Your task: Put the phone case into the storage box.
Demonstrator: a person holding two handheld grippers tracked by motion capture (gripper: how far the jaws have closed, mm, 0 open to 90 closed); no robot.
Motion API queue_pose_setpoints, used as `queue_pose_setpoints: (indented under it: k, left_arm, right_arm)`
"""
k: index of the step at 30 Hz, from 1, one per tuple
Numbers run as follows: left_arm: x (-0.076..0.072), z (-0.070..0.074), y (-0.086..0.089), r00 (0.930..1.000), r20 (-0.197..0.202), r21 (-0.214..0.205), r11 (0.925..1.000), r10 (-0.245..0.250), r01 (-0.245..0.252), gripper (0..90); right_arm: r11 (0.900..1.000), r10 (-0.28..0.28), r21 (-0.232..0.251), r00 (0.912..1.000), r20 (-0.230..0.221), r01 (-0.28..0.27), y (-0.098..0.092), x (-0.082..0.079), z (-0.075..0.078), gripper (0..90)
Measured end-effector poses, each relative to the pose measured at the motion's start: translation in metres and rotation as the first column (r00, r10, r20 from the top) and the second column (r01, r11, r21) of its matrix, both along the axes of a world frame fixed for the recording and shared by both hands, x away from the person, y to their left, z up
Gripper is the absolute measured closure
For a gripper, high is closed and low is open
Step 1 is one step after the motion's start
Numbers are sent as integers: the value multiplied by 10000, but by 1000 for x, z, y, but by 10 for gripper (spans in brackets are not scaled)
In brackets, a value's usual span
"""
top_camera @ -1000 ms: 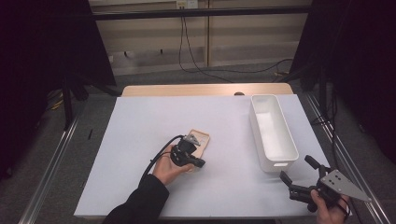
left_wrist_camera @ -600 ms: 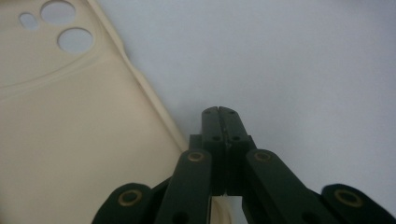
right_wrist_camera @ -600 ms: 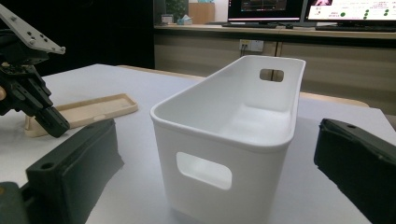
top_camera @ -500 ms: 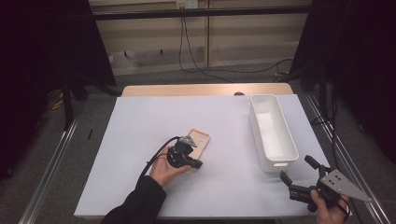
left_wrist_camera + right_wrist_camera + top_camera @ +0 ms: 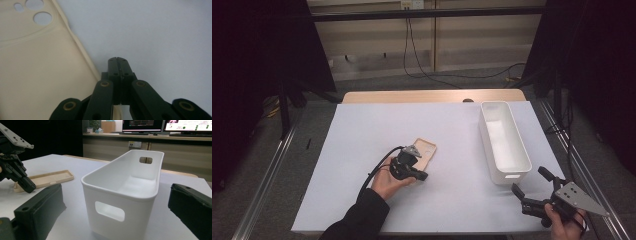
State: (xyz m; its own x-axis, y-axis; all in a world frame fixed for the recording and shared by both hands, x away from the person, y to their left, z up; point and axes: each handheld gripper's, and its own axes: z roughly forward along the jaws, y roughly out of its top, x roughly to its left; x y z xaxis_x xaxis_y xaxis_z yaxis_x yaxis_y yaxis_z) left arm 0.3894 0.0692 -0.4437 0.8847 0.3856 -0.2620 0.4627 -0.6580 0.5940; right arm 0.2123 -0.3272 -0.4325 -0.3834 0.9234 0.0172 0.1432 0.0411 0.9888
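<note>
Beige phone case (image 5: 37,75) beside shut tongs (image 5: 117,59)

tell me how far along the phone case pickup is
Done so far: little. The beige phone case lies flat on the white table cover and the white bin is empty. In hand: the left gripper sits shut beside the case's edge, touching the cover, nothing between its jaws. The right gripper waits open near the bin. Left: probably grasping the case and binning it.
</note>
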Motion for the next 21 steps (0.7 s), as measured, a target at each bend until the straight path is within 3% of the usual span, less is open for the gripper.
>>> queue_pose_setpoints:
  k: [12, 21]
  left_arm:
    - [-2, 0, 3, 9998, 169, -50, 9999, -91, 92, 900]
    - [-5, 7, 3, 9982, 546, -681, 9972, -256, 293, 885]
  right_arm:
    - [10000, 13, -17, 10000, 3, -13, 0, 0, 0, 0]
    - [10000, 14, -13, 10000, 1, -14, 0, 0, 0, 0]
